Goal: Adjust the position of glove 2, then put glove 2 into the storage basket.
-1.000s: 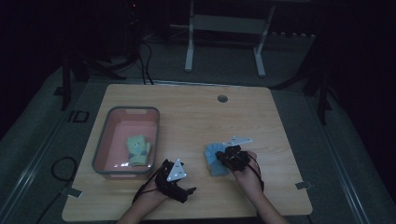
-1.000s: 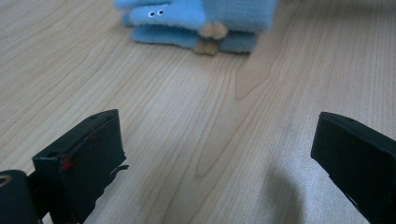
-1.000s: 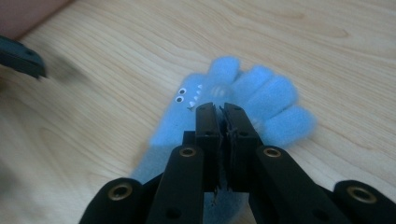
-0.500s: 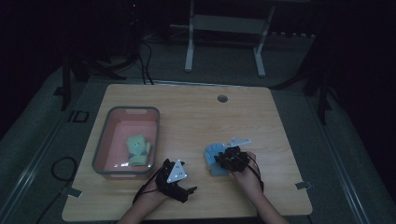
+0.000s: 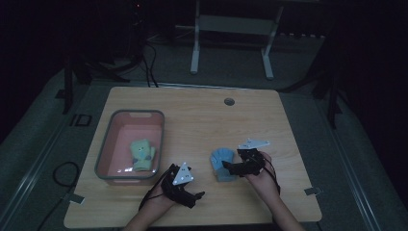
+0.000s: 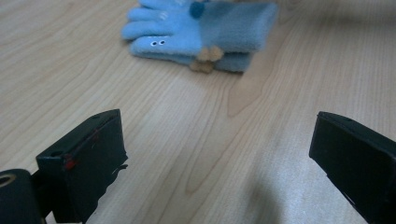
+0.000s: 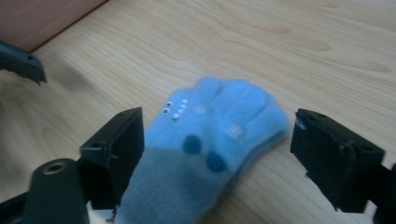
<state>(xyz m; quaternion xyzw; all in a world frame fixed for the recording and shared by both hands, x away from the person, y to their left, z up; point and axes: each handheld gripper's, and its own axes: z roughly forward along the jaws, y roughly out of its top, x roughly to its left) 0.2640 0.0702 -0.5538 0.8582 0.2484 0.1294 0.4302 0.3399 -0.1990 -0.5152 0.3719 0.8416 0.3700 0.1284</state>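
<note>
- The right gripper (image 5: 230, 167) has just been opening: its fingers now stand wide on either side of the blue glove (image 5: 223, 162), and in the right gripper view a gap shows between each pad and the fleece (image 7: 205, 154).
- The blue glove lies flat on the desk (image 5: 202, 120) toward 5 o'clock from the desk's middle, its cuff between the wide fingers and its fingertips pointing away toward 12 o'clock in the right gripper view.
- In the earlier high views the right gripper sat in much the same spot over the glove, so this reads as a release, not a carry.
- The left gripper (image 5: 198, 194) rests near the desk's front edge at 6 o'clock, its fingers wide with nothing between them; the glove (image 6: 205, 30) lies well ahead of it.
- The pink bin (image 5: 108, 144) at 9 o'clock holds a green glove (image 5: 142, 154).
- My reading: the blue glove is set down, perhaps for a fresh grip before going to the bin.
</note>
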